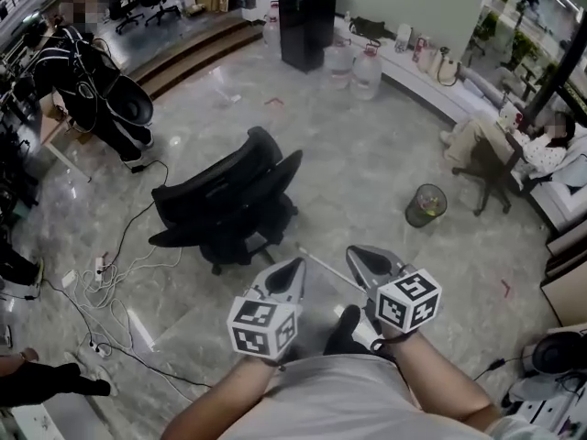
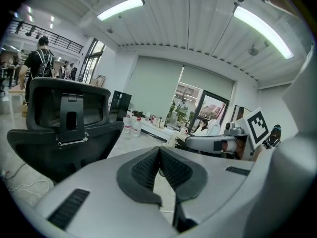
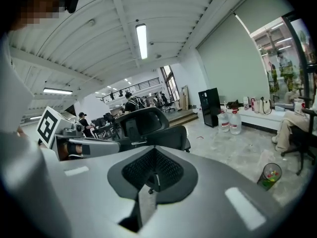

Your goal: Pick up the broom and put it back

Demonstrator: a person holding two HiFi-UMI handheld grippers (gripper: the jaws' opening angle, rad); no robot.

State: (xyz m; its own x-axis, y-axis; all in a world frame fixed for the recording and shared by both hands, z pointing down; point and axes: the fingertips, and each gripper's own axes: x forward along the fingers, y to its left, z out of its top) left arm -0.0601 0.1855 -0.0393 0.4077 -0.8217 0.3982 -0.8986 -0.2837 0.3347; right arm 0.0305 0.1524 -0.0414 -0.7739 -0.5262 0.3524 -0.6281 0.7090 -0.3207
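Grey marble floor (image 1: 367,154) fills the head view, and a black office chair (image 1: 229,200) stands at its middle. Beyond the chair, against the far wall, stands a tall black cabinet (image 1: 306,18). Far off to the chair's right a person (image 1: 514,145) sits on a seat, and well to the chair's left another person (image 1: 87,85) in dark clothes stands with their back turned. Beyond the chair and somewhat to its right, two clear water jugs (image 1: 365,71) stand on the floor. On the chair's near side, close to its base, both grippers are held side by side. The left gripper (image 1: 293,266) has its fingers pressed together with nothing between them. The right gripper (image 1: 356,253) likewise has its fingers pressed together, with no thing clearly gripped. To the chair's right, well apart from it, sits a small round bin (image 1: 426,204) with green stuff inside. The only sign of the broom (image 1: 323,262) is a thin pale stick on the floor just in front of the chair's base, slanting between the two gripper tips. Its brush end does not show.
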